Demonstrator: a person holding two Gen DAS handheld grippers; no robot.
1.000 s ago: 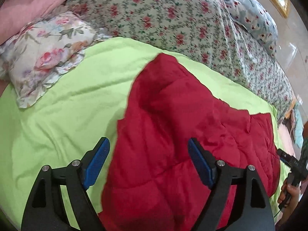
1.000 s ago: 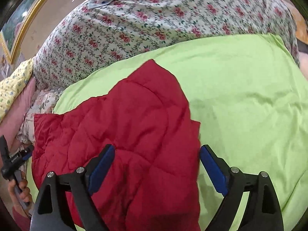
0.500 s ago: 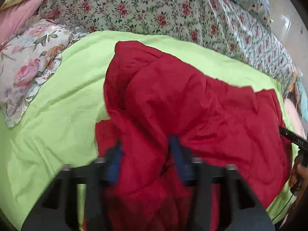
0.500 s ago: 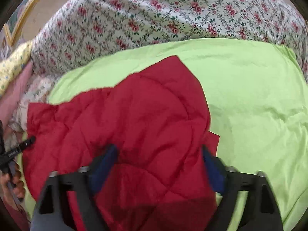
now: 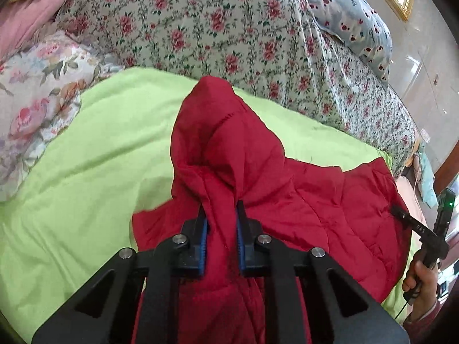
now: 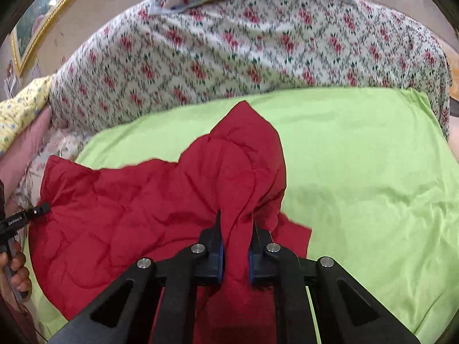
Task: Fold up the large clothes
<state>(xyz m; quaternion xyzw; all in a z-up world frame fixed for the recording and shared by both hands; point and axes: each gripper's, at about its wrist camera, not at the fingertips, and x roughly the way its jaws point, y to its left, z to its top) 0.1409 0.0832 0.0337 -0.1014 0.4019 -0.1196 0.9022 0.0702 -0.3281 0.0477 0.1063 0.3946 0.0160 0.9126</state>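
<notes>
A red quilted garment (image 5: 301, 195) lies spread on a lime-green sheet (image 5: 86, 177). My left gripper (image 5: 221, 210) has its jaws closing, and its blue pads pinch a raised ridge of the red fabric near the garment's near edge. In the right wrist view the same garment (image 6: 137, 200) stretches away to the left. My right gripper (image 6: 235, 219) is shut on another pulled-up fold of it. Each gripper shows in the other's view at the garment's far side: the right one (image 5: 401, 213) and the left one (image 6: 40, 209).
A floral quilt (image 5: 229, 28) is heaped behind the green sheet (image 6: 358, 172). A rose-print pillow (image 5: 37, 91) lies at the left, and a blue patterned pillow (image 5: 352, 20) at the back right. A person's hand (image 5: 421, 275) holds the other gripper's handle.
Both grippers stood wide open over the flat garment and have now closed on folds of it. The red fabric is bunched and lifted into ridges at both grips.
</notes>
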